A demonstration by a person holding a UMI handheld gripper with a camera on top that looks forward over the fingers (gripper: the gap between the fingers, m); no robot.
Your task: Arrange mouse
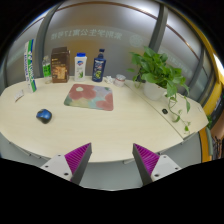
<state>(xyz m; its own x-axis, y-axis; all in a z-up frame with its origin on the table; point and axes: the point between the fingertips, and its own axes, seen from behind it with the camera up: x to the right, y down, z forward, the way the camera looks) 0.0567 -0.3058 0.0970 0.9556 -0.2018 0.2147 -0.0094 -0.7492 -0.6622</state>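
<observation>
The gripper hangs back from the near edge of the pale table, its two fingers spread wide apart with nothing between them; the magenta pads face each other across bare air. The blue mouse sits alone toward the left edge of the table, well apart from the fingers and off the mouse mat, which lies closer to the middle, just beyond and right of it. Along the far edge stand a few bottles and boxes, and a leafy potted plant fills the right corner. To my eye the job has hardly begun: the mouse is untouched, not yet gripped, and presumably needs carrying onto the mat.
</observation>
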